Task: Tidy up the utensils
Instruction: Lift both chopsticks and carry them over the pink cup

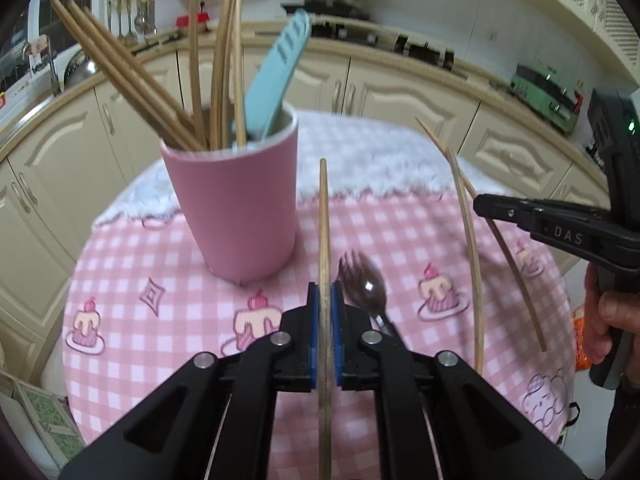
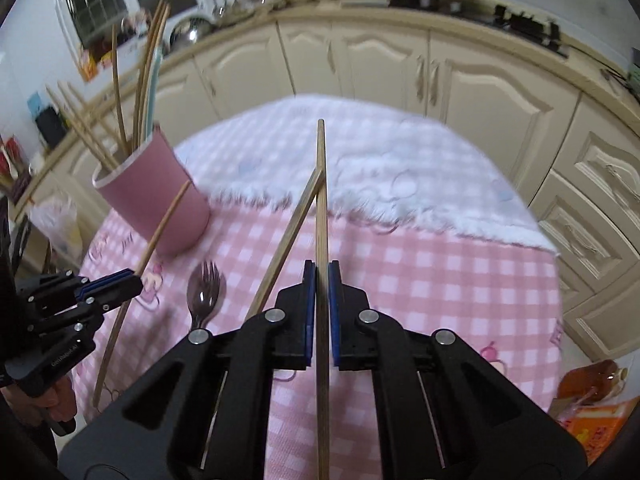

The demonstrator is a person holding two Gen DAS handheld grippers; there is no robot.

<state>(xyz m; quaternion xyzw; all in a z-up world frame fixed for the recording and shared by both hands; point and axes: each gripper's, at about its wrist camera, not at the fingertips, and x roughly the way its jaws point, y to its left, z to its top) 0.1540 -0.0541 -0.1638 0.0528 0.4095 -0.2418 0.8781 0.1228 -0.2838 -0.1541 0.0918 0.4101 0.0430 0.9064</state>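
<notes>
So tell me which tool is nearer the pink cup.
Left. The left tool, shut on a chopstick, sits just in front of the pink cup, beside the spork. The right tool, shut on another chopstick, is farther off to the cup's right.

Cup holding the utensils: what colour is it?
Pink cup with a white rim, clearest in the left wrist view.

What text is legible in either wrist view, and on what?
"DAS": white letters on the right gripper, on its black arm, in the left wrist view.
Small white print on the left gripper, on its body, in the right wrist view: too blurred to read.
Orange packaging print: unreadable.
</notes>
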